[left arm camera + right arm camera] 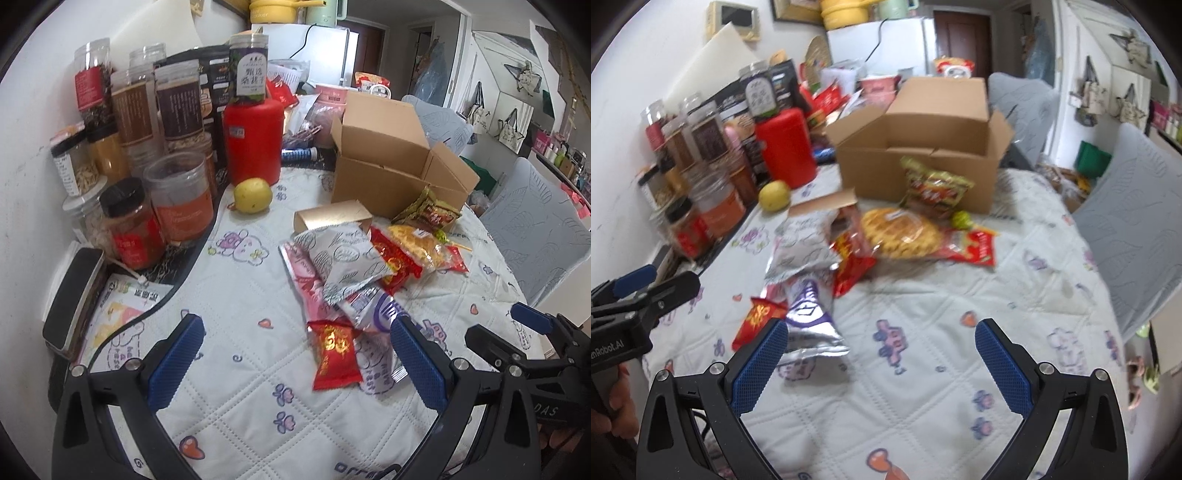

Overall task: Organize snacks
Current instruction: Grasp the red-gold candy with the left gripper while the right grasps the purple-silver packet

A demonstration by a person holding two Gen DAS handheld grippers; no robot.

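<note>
A pile of snack packets lies on the quilted tablecloth: a red packet, a silver-purple packet, a white patterned packet, a yellow waffle packet and a green-red packet leaning on an open cardboard box, which also shows in the left wrist view. My left gripper is open and empty just in front of the red packet. My right gripper is open and empty, with its left finger near the silver-purple packet.
Jars stand in rows along the left wall, beside a red canister and a yellow lemon. A small gold box lies behind the pile. Grey padded chairs stand at the right edge of the table.
</note>
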